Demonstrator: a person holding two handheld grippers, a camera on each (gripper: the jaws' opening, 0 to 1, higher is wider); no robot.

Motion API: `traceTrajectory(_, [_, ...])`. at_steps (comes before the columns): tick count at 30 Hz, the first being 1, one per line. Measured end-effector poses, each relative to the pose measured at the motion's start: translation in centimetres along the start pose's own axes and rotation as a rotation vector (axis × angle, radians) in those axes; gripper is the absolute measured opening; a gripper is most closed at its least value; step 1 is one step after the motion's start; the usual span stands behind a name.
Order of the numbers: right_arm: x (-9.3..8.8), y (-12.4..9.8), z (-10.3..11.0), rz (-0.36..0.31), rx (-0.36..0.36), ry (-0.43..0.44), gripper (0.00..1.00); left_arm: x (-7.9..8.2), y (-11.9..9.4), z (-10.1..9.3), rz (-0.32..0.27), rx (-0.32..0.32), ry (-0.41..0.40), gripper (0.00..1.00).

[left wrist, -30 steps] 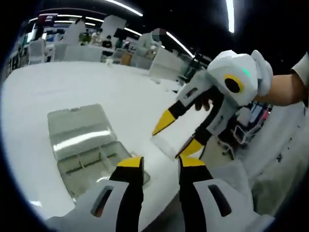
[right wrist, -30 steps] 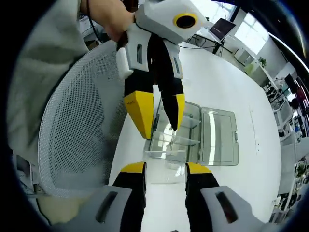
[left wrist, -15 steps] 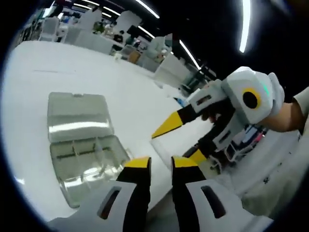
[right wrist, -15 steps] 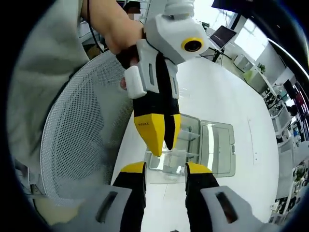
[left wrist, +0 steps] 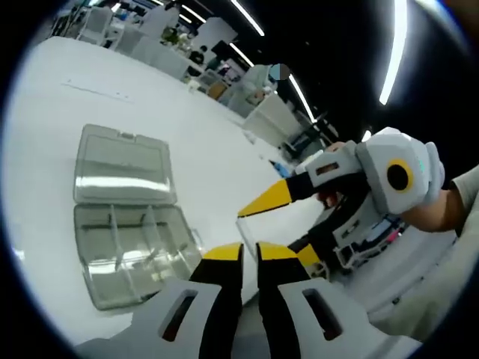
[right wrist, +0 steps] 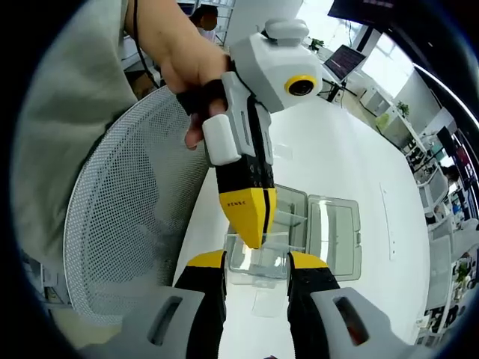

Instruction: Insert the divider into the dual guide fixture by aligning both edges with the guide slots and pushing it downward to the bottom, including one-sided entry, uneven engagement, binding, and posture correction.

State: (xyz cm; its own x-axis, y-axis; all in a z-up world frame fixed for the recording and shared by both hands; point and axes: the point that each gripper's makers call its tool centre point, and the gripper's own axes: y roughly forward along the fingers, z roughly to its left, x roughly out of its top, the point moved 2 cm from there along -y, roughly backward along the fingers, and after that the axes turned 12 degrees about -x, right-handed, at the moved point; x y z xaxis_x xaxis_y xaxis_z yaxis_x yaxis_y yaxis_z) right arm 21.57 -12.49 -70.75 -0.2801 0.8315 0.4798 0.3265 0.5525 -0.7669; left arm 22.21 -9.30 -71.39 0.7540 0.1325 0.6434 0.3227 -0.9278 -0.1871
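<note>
A: Left gripper view: left gripper [left wrist: 248, 253] jaws nearly together, pinching the near edge of the clear divider [left wrist: 258, 226]; right gripper [left wrist: 288, 224] spread wide around its far edge

B: Fixture [right wrist: 296, 235] sits open on the table [right wrist: 329, 157], well below. Divider's off it, in the air

A: I'd level the plate, drop both edges into the slots together. If one side leads it'll bind
</note>
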Motion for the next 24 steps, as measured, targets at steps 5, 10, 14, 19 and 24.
traceTrajectory(5, [0.09,0.05,-0.01,0.001,-0.005,0.002,0.27,-0.09,0.07,-0.05,-0.009,-0.003,-0.033,0.02])
traceTrajectory(10, [0.05,0.07,-0.01,0.003,-0.008,0.000,0.27,-0.24,0.07,-0.07,-0.029,-0.012,-0.091,0.01])
traceTrajectory(14, [0.13,0.04,-0.05,0.003,-0.012,0.001,0.27,-0.29,-0.03,0.04,-0.052,-0.018,-0.172,0.00])
traceTrajectory(19, [0.37,0.10,-0.25,-0.008,-0.020,-0.003,0.29,-0.10,-0.29,-0.04,-0.075,-0.010,-0.195,0.00])
traceTrajectory(24, [0.26,0.16,-0.84,0.001,-0.033,0.010,0.30,0.13,-0.47,0.07,-0.079,-0.013,-0.166,0.00])
